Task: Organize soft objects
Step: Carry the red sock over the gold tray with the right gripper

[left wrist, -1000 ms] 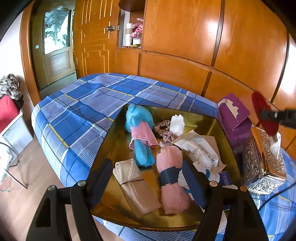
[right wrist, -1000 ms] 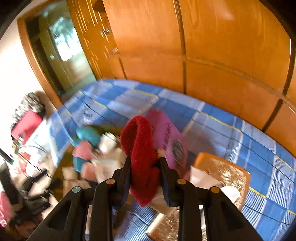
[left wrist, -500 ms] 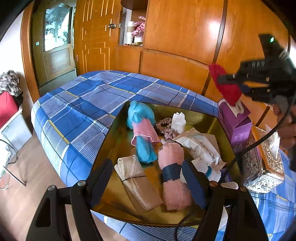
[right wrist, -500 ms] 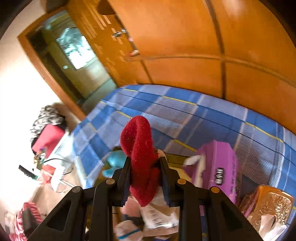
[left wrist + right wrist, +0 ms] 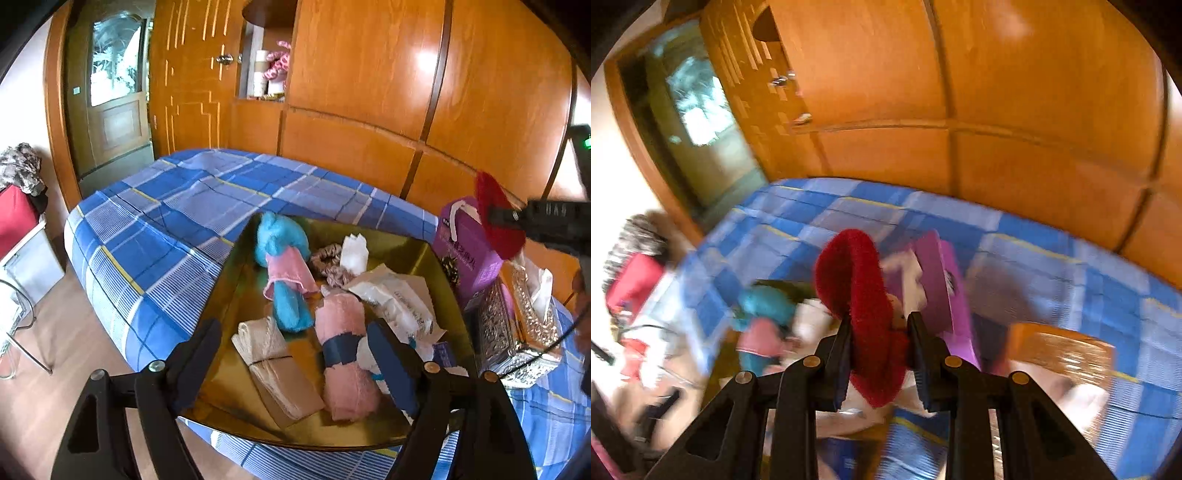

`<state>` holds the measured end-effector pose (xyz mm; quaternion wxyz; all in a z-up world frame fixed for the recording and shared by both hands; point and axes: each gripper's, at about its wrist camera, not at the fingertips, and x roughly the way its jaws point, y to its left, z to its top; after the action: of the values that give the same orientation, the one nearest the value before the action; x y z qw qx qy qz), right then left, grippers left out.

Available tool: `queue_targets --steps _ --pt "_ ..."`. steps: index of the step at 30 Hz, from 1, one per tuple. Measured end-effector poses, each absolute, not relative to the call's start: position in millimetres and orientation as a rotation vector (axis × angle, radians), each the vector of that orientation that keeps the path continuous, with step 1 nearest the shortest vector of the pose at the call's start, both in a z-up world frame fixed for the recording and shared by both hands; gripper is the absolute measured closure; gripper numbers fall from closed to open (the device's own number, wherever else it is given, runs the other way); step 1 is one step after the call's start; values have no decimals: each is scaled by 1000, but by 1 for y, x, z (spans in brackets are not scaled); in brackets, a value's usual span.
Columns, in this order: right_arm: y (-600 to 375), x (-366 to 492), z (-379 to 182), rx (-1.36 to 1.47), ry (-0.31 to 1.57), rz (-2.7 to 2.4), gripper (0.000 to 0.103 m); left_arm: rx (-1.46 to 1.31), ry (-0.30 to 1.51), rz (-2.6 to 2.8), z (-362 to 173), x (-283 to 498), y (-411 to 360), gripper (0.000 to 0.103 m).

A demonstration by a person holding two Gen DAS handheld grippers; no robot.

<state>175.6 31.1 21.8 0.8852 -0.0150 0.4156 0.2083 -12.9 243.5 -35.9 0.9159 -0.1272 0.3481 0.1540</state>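
Observation:
A gold tray [image 5: 236,291] on the blue plaid bed holds a blue plush toy [image 5: 284,254] in a pink dress, a rolled pink towel [image 5: 347,354] with a dark band, a beige folded cloth [image 5: 273,354], a scrunchie [image 5: 325,262] and white packets [image 5: 395,295]. My left gripper [image 5: 295,362] is open and empty over the tray's near edge. My right gripper [image 5: 881,350] is shut on a red fuzzy cloth [image 5: 857,291], held in the air right of the tray; it shows in the left wrist view [image 5: 498,221].
A purple tissue box [image 5: 469,254] and a silver ornate tissue box [image 5: 513,317] stand right of the tray. Wooden wardrobe panels rise behind the bed [image 5: 177,206]. A door and a red bag [image 5: 18,221] are at the left, with floor below.
My right gripper has swung down and to the right with the red cloth, away from above the tray. The left gripper has barely moved.

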Motion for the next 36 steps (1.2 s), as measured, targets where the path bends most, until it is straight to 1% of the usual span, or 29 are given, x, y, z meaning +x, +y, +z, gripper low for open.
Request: queue_targets --steps 6,10,18,24,27,29,36 --pt "11 171 28 17 825 373 76 -264 705 324 -32 -17 248 18" --pt "24 160 32 -16 784 451 76 -261 700 327 -30 -18 248 17" --pt "84 166 -6 -73 875 602 76 -257 692 363 -25 -31 260 16" --pt "131 151 -35 -49 969 820 76 -271 685 407 -25 -40 274 14" --pt "149 134 -48 -111 989 865 70 -278 692 418 -27 -39 277 11" --pt "154 126 -55 -140 993 866 58 -276 702 417 -29 -37 276 11" --pt "136 116 -57 -128 975 827 58 -249 691 409 -26 -37 266 9"
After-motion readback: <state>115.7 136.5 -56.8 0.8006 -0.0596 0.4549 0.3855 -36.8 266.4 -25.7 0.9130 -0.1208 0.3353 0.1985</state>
